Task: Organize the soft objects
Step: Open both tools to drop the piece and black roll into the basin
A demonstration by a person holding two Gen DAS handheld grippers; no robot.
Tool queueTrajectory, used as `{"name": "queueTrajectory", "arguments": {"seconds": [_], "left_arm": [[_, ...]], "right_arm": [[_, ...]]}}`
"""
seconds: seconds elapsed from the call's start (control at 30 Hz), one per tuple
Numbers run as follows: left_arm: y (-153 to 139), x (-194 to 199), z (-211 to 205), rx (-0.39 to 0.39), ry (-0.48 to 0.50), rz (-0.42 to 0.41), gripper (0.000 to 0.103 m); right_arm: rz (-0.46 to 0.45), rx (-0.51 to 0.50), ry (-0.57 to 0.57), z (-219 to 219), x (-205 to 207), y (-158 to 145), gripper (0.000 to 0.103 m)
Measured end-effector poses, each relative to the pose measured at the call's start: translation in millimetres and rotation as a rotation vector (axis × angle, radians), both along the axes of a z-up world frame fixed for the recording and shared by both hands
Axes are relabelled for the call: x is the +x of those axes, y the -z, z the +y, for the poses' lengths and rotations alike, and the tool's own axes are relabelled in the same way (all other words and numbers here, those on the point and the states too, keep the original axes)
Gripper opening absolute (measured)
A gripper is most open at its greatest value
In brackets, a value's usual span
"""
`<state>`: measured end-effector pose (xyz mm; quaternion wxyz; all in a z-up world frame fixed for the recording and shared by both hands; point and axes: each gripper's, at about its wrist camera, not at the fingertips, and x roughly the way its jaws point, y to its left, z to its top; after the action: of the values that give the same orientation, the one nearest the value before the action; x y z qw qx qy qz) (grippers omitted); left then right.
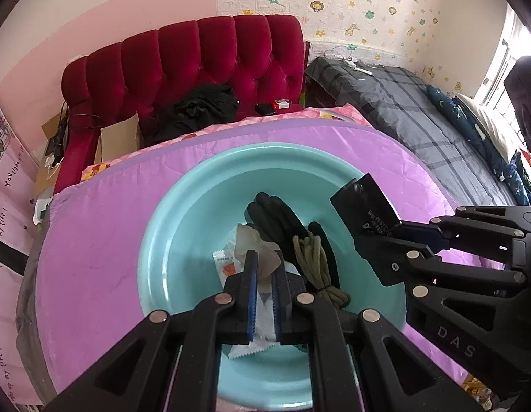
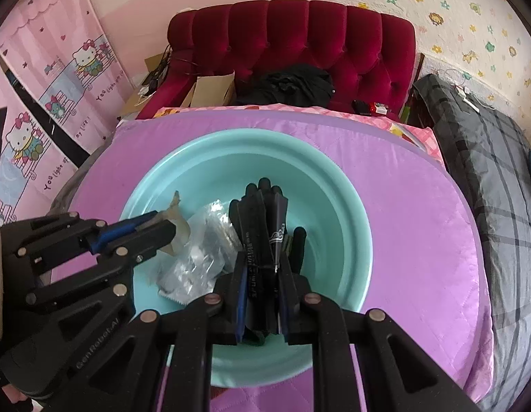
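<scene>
A translucent beige scrap (image 1: 257,252) is pinched between the nearly shut left tongs (image 1: 263,274) above a teal basin (image 1: 183,206), which is set on a purple quilt (image 1: 104,233). A folded black cloth (image 2: 265,237) with white lettering is clamped in the narrowly parted right tongs (image 2: 262,295) over the same basin. Inside the basin are seen a black glove (image 1: 275,216), an olive cord bundle (image 1: 317,267) and a clear wrapper (image 2: 200,257).

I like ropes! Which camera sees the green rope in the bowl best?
The left wrist view. There the green rope lies in plain sight in the teal bowl, coiled beside the black glove. In the right wrist view it is hidden behind the right gripper and the black item it holds.
</scene>
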<state>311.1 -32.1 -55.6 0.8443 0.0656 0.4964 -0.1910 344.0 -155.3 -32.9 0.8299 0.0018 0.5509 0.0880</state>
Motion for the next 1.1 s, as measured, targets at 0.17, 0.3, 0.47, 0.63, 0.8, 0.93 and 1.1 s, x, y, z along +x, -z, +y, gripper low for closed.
{"name": "queueTrajectory", "arguments": {"seconds": [0.17,0.3,0.47,0.63,0.8,0.93,1.1], "left_arm": [[10.6,12.7,0.6,0.002,-0.019,0.023,0.007],[13.4,17.7,-0.7,0.003,-0.020,0.026,0.007],[14.6,19.7,-1.2,0.004,-0.021,0.027,0.008],[14.7,21.2,-1.0,0.024,-0.044,0.021,0.023],[15.3,21.9,6.8,0.073,-0.102,0.005,0.067],[15.0,20.7,19.4,0.073,-0.144,-0.014,0.097],[12.5,14.6,23.4,0.084,-0.142,-0.032,0.103]], "right_arm": [[0.017,0.025,0.026,-5.0,15.1,10.1,0.016],[0.028,0.036,0.037,-5.4,21.0,15.5,0.016],[0.024,0.040,0.034,-3.6,24.5,14.4,0.017],[0.019,0.037,0.048,-4.6,23.4,12.3,0.034],[0.002,-0.001,0.078,-10.6,21.2,7.3,0.054],[-0.005,-0.011,0.097,-19.1,19.0,3.1,0.073],[-0.018,-0.002,0.105,-26.9,15.7,-3.0,0.097]]}}
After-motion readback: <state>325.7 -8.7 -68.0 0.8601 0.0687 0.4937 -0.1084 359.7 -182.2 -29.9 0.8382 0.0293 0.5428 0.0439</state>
